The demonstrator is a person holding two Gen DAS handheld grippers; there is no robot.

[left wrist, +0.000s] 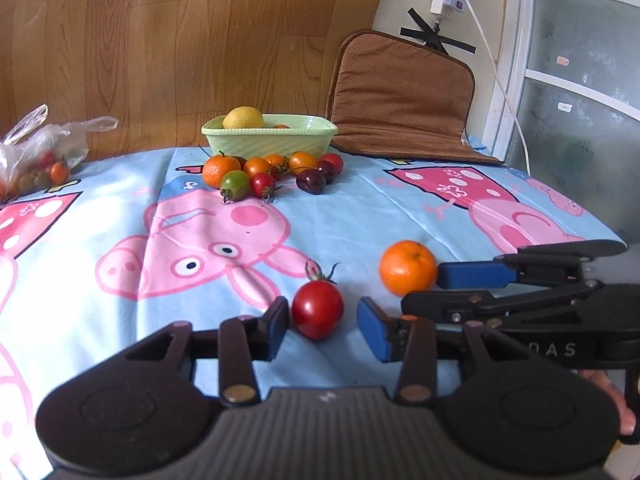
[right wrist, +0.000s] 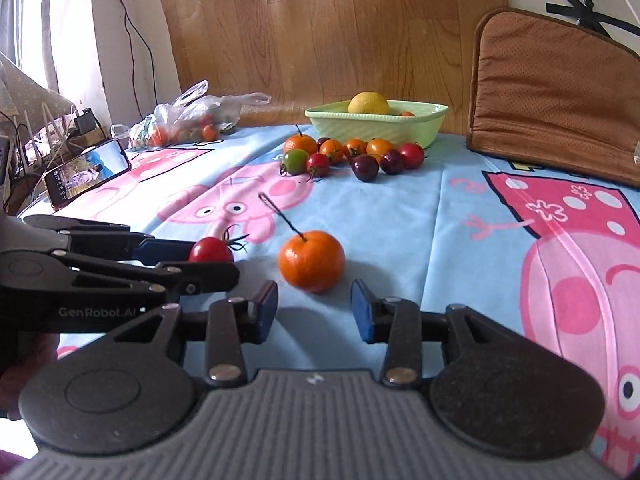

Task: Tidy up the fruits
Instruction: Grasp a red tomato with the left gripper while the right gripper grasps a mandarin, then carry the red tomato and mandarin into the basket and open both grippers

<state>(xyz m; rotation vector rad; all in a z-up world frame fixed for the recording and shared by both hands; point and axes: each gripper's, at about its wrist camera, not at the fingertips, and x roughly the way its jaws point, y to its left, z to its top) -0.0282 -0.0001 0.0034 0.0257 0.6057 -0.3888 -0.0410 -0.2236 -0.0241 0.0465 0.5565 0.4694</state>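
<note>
cloth (left wrist: 360, 208): soft printed fabric over the table, lower half of both views; some give and wrinkling is expected under rolling fruit.
bowl (left wrist: 272, 138): pale green, ribbed, rigid; upper centre of left-wrist view. A lemon (left wrist: 243, 117) is seen inside, w/ a bit of orange-red fruit behind it. Judged as the sorting target.
fruit cluster (left wrist: 276, 172): just in front of the bowl; one mandarin, orange, red and green tomatoes, dark plum-like fruit, some on vine stems. Light, round, likely to roll if nudged.
plastic bag (right wrist: 188, 120): upper left of right-wrist view, more small fruit inside; thin, limp.
near mandarin (right wrist: 311, 261): centre of right-wrist view, just ahead of the right gripper (right wrist: 314, 310). Firm-ish, peel gives a little, light. Best taken across the widest part, stem left up; thin stem not to be used as a handle.
near red tomato (left wrist: 317, 309): lower centre of left-wrist view, between the fingers of the left gripper (left wrist: 324, 326). Smooth, slippery skin, easily bruised; gentle pinch across the equator, calyx avoided.
left claw: released; a gap is seen beside the tomato on the right, left side close, contact can't be told.
right claw: released; mandarin sits ahead of the pads, not touched.
</note>
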